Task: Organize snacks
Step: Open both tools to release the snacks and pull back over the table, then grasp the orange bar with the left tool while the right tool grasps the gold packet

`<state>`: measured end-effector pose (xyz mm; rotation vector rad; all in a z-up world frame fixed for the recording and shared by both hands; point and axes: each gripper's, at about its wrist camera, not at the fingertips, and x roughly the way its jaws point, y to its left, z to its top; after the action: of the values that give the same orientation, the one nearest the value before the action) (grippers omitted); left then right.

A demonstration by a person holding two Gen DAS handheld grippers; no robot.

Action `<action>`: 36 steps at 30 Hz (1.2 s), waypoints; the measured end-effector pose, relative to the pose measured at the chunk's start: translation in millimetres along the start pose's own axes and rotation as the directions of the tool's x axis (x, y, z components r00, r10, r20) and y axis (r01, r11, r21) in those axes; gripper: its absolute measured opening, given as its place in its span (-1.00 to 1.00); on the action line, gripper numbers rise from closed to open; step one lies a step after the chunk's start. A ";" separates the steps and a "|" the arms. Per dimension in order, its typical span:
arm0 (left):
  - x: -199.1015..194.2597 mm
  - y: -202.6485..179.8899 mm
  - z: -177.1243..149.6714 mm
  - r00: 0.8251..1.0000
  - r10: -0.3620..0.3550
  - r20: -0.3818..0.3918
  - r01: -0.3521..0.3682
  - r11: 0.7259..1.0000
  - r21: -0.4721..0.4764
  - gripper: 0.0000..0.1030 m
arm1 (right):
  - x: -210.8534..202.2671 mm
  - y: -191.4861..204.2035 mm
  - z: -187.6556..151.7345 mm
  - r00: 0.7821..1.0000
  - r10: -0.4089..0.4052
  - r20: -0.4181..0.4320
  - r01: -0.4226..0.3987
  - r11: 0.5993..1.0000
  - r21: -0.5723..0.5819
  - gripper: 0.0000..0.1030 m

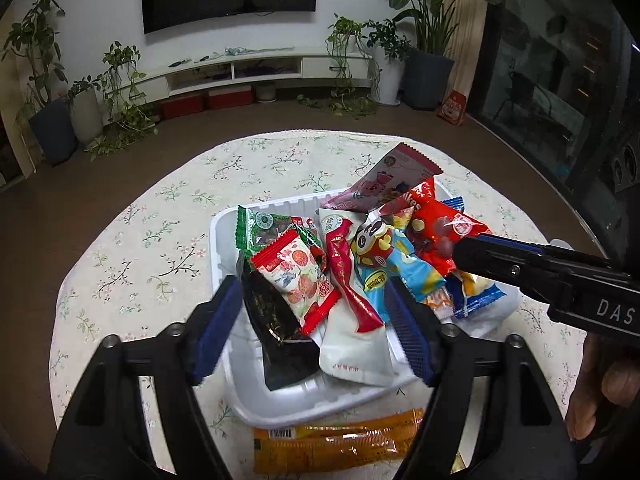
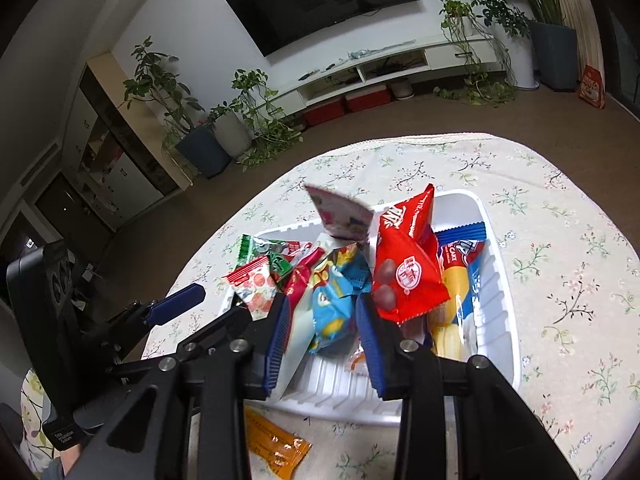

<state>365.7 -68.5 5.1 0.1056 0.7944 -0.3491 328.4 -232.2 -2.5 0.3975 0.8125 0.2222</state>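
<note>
A white plastic tray [image 1: 224, 240] on a floral tablecloth holds several snack packets: a green one [image 1: 256, 228], a red-white one [image 1: 298, 276], a black one [image 1: 280, 320], a white-red one [image 1: 352, 320], a blue panda one [image 1: 384, 264], a red one [image 1: 436, 232] and a pink one [image 1: 384, 184]. My left gripper [image 1: 316, 328] is open above the tray's near part, over the black and white packets. My right gripper [image 2: 324, 336] is open over the blue packet [image 2: 336, 296], beside the red packet [image 2: 408, 268]. An orange packet [image 1: 340, 444] lies on the cloth in front of the tray.
The floral tablecloth [image 1: 160, 248] covers a round table. The right gripper's body [image 1: 560, 276] reaches in from the right in the left wrist view. A TV stand, potted plants and brown floor lie beyond the table. A blue-yellow cake packet [image 2: 460, 280] lies in the tray's right side.
</note>
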 end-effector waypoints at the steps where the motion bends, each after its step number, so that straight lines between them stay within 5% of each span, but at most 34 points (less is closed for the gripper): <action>1: -5.0 -1.0 -3.3 1.000 -0.001 0.005 0.001 1.000 0.000 0.45 | -3.3 1.1 -2.2 1.000 0.001 0.004 -0.001 1.000 -0.004 -0.25; 5: -19.0 0.1 -18.7 1.000 -0.009 0.000 0.009 1.000 -0.009 0.78 | -18.2 4.8 -11.9 1.000 0.020 0.016 -0.020 1.000 -0.004 -0.24; 13: -56.8 -11.3 -68.8 1.000 -0.022 -0.008 0.022 1.000 0.020 0.91 | -63.9 2.2 -53.5 0.998 -0.007 0.068 0.008 1.000 -0.020 0.44; 22: -68.1 -15.5 -123.4 0.990 -0.094 -0.109 0.112 0.980 0.167 0.99 | -92.8 -2.0 -118.5 1.000 -0.025 -0.008 0.025 1.000 -0.004 0.62; 25: -71.4 -20.6 -127.5 0.977 -0.173 -0.124 0.200 0.944 0.261 0.99 | -94.0 12.4 -138.5 0.998 -0.045 -0.036 0.043 0.997 -0.066 0.62; 28: -68.6 -33.4 -125.0 0.951 -0.241 -0.196 0.301 0.871 0.389 0.99 | -90.4 29.3 -158.6 0.996 -0.060 -0.069 0.051 0.991 -0.127 0.62; 32: -51.3 -50.4 -122.8 0.922 -0.196 -0.334 0.359 0.756 0.547 0.98 | -83.1 42.6 -172.8 0.992 -0.048 -0.114 0.029 0.986 -0.161 0.62; 36: -37.8 -42.5 -108.3 0.900 -0.225 -0.372 0.406 0.743 0.532 0.97 | -77.4 48.4 -176.1 0.989 -0.048 -0.139 0.023 0.984 -0.177 0.62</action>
<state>252.9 -74.2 -42.0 0.6388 0.9676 -0.9333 144.0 -169.4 -40.0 0.2030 0.9319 0.2887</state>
